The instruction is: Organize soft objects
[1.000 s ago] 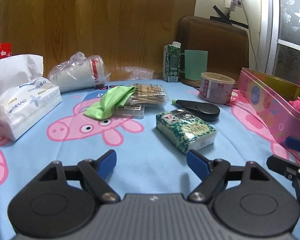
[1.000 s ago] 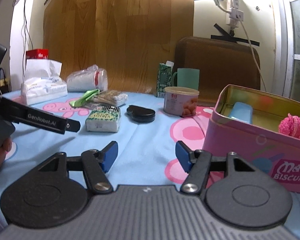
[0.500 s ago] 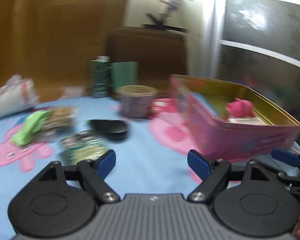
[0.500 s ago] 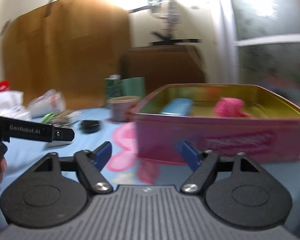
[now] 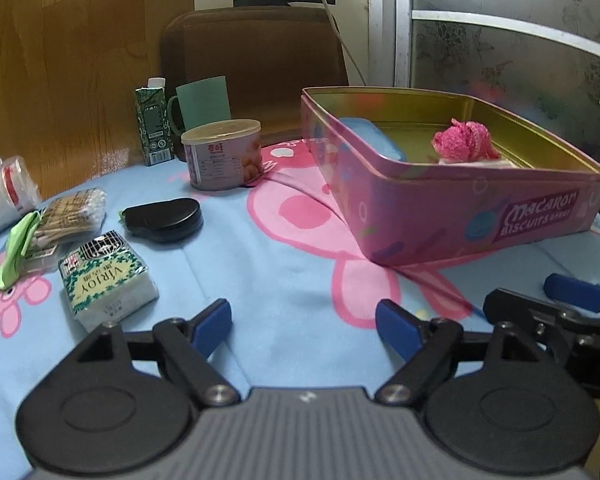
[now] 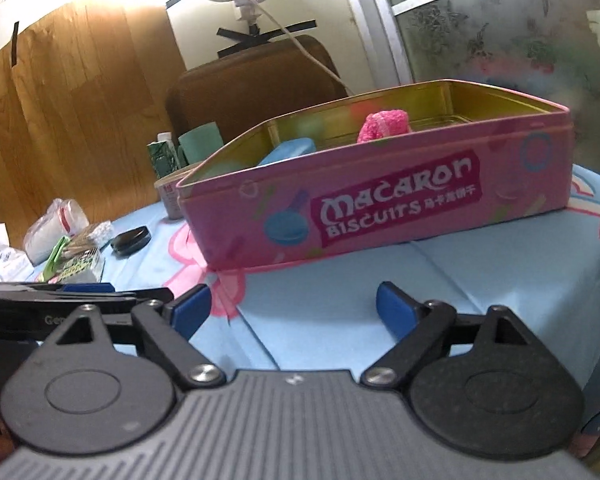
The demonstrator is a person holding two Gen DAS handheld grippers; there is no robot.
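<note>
The blue cartoon-pig tablecloth [image 5: 284, 264] carries everything here. Against the view of a second ago, both cameras have swung toward the right end of the table: the pink Macaron Biscuits tin [image 5: 460, 216], then a sliver at the left camera's edge, now fills the right half of that view and most of the right wrist view. It stands lidless, with a pale blue soft block [image 5: 374, 138] leaning against its near-left wall and a pink fuzzy bundle [image 5: 466, 140] further right, resting on something pale that cannot be made out.

The clutter has slid to the left of the frame. The Virjoy tissue pack [image 5: 108, 284] lies just ahead of the left gripper's left finger, apart from it. Behind it sit the cotton-swab packet [image 5: 70, 214] with a green cloth [image 5: 16, 256] draped over its left side, and the black oval case [image 5: 164, 220] just right of them. Further back are the round snack can [image 5: 222, 154], a green drink carton [image 5: 153, 126] and a green mug [image 5: 202, 102]. The white tissue box seen before is out of the left view.

The left gripper [image 5: 304, 324] hovers low with jaws spread wide, gripping nothing. The right gripper [image 6: 296, 308] is likewise wide apart and holds nothing, facing the tin's lettered side.
</note>
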